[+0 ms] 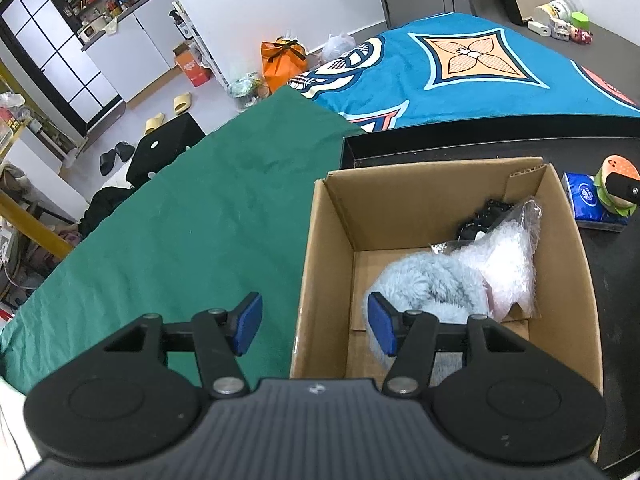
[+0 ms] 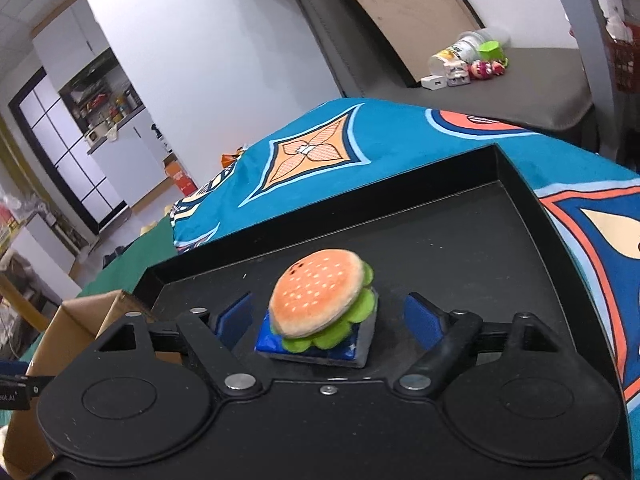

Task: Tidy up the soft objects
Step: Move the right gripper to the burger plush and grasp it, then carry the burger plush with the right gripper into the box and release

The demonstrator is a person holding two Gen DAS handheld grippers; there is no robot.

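Though blurred, white logo on blue tissue pack (image 1: 592, 204)

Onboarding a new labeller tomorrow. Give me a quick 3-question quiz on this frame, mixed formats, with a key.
1. True or false: the cardboard box has nothing in it.
2. What does the plush burger rest on?
A. the green cloth
B. the blue tissue pack
C. the floor of the box
3. Fill in: both fingers of the right gripper stand ____ of the burger, one on each side of it.

Key
1. False: a fluffy blue item, a pink item in a clear bag and something black lie in it.
2. B; the pack lies in the black tray.
3. clear
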